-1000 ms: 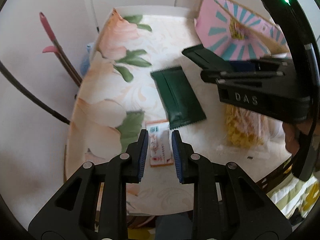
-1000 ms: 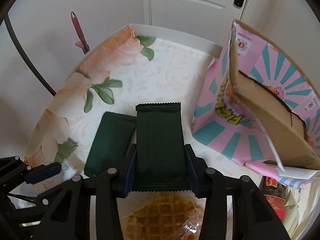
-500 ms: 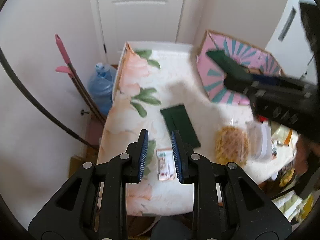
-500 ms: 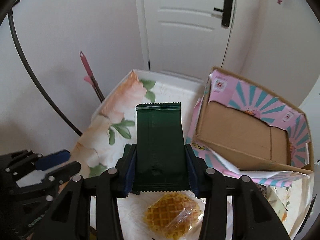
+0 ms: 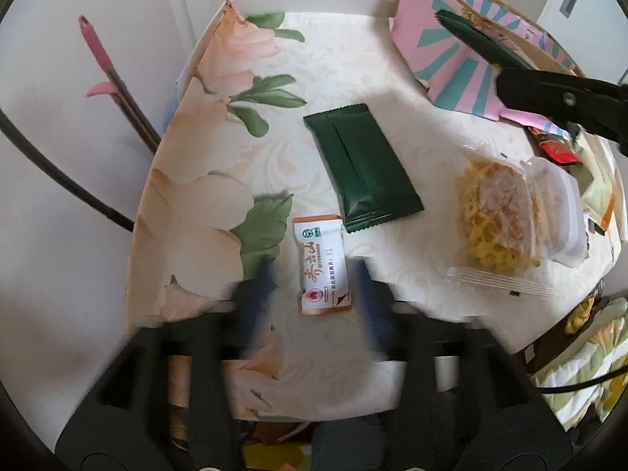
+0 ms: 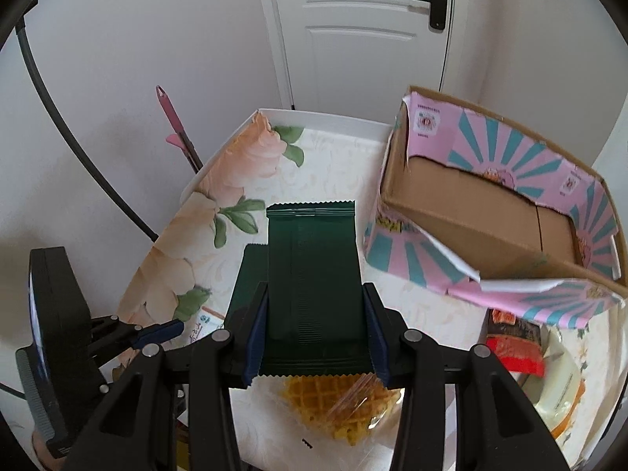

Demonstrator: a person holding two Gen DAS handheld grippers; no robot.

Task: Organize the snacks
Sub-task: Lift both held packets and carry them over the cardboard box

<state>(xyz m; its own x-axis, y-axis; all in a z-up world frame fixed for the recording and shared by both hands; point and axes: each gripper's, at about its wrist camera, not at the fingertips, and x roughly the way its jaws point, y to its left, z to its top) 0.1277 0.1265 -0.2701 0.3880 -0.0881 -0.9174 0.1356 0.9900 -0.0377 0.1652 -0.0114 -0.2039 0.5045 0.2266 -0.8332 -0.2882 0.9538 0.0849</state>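
My left gripper (image 5: pixel 314 294) hangs low over the flowered table (image 5: pixel 219 129), its blurred jaws opening. A small orange-and-white sachet (image 5: pixel 324 265) lies flat between the fingers, and the pads do not press on it. My right gripper (image 6: pixel 316 294) is shut on a dark green packet (image 6: pixel 312 274) and holds it in the air beside the open pink box (image 6: pixel 490 212). In the left wrist view that held packet (image 5: pixel 479 43) shows in front of the box (image 5: pixel 443 51). A second green packet (image 5: pixel 363 165) lies on the table.
A clear bag of yellow waffles (image 5: pixel 498 216) lies right of the green packet, near the table's front edge. A red snack pack (image 6: pixel 514 341) sits below the box on a plate. A pink-handled mop (image 5: pixel 106 70) leans on the wall at the left. A white door (image 6: pixel 365 39) stands behind.
The left jaws, shut before, now stand apart around the sachet; that gripper rose and came back down. The right gripper lifted the green packet higher, so the box's inside shows.
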